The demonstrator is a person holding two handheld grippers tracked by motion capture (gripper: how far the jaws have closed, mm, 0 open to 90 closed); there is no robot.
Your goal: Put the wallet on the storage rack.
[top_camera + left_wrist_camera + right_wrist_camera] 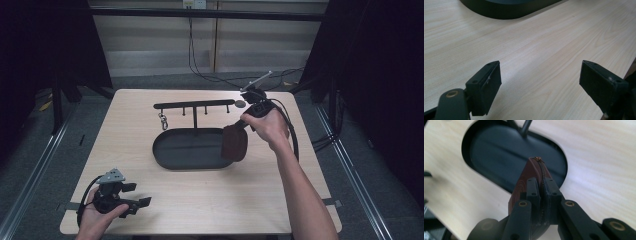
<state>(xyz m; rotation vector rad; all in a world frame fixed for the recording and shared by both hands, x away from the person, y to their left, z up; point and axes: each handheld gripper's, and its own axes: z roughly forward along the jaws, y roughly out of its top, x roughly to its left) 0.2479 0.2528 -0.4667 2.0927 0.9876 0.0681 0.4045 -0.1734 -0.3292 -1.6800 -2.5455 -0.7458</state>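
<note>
Right gripper, forearm extended from near right, wrist angled down-left: jaws clamped on brown zip pouch, hanging over right end of black oval tray. Left gripper, at near left table corner, hand low: jaws apart, nothing between.

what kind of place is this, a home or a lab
Most likely a lab or recording booth, not a home. A bare wooden table stands between dark curtains, cables trail across the floor behind it, and the person works with hand-held claws; the right claw grips a brown zipped pouch.
</note>
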